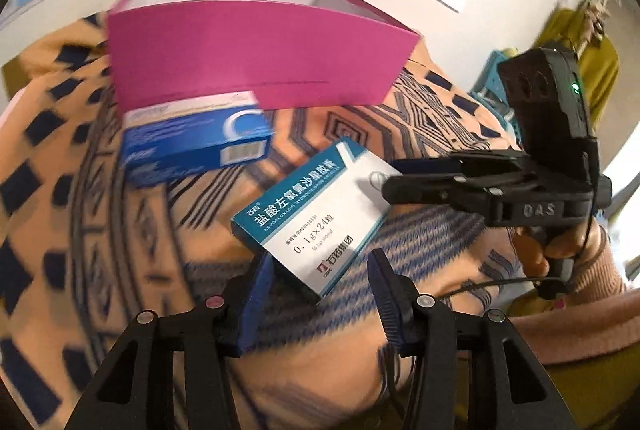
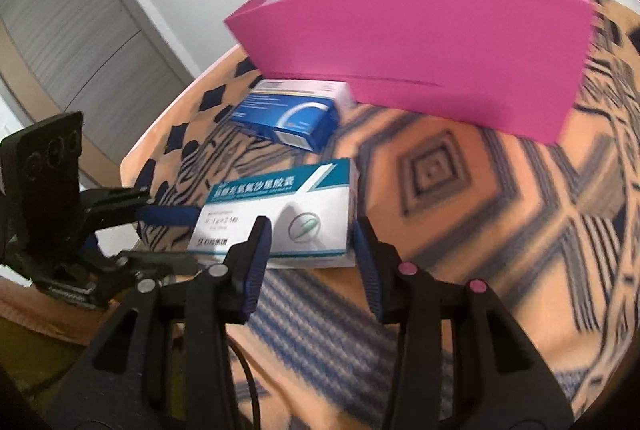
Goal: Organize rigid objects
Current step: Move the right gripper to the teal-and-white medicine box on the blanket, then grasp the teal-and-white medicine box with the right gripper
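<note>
Patterned orange cloth (image 2: 500, 190) lies bare to my right. White-and-teal medicine box (image 1: 316, 214) lies between both tongs: left gripper (image 1: 320, 270) and right gripper (image 2: 312, 242) each part-open, straddling its ends; whether either grips it I cannot tell. Pink box (image 1: 256, 50) and blue carton (image 1: 196, 138) stand beyond. Only the right view shows a door (image 2: 80, 38).

Between the left claw's fingers, the white-and-teal medicine box (image 1: 316, 214) reads "LEVOFLOXACIN", "0.1g×24"; the right claw (image 1: 394, 176) reads "DAS".
</note>
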A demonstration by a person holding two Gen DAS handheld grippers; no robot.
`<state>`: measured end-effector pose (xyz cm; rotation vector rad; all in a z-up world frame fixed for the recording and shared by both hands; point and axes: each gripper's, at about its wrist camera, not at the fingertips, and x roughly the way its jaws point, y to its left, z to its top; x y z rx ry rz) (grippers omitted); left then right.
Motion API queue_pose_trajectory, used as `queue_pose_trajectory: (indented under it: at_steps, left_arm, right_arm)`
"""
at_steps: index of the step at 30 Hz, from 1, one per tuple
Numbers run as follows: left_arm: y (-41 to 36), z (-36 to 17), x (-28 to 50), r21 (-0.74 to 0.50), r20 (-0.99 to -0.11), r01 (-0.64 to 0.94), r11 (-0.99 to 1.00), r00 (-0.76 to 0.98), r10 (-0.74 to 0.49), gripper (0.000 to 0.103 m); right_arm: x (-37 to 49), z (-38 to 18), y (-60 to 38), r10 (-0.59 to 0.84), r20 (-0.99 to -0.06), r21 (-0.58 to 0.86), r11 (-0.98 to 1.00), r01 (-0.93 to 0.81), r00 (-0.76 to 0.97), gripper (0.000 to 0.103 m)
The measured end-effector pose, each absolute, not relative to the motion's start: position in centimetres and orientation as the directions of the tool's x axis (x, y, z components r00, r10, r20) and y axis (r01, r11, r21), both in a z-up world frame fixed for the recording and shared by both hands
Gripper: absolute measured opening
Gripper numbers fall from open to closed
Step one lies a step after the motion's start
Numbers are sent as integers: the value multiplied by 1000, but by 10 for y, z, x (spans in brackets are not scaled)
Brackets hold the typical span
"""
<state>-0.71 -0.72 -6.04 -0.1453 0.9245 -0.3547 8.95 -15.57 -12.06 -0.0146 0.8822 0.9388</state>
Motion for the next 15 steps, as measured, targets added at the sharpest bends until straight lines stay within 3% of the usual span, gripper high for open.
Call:
queue_pose_trajectory:
  at_steps: [3,7,15]
  left_arm:
    - [-14,-61,5,-272,-750,262,926,545,-375,49]
    - [-19,-62,17,-273,-757,255,928,538,-370,40]
    - [-23,-59,24,-267,-770,238,934,530,-355,39]
  right_arm:
    - [91,-124,-173,682,-667,363,648,-670,300,45]
    - [95,-126,-187,683,-655,388,671,-632,324,45]
    - [109,-130,-199,695,-629,433,686,-585,349,45]
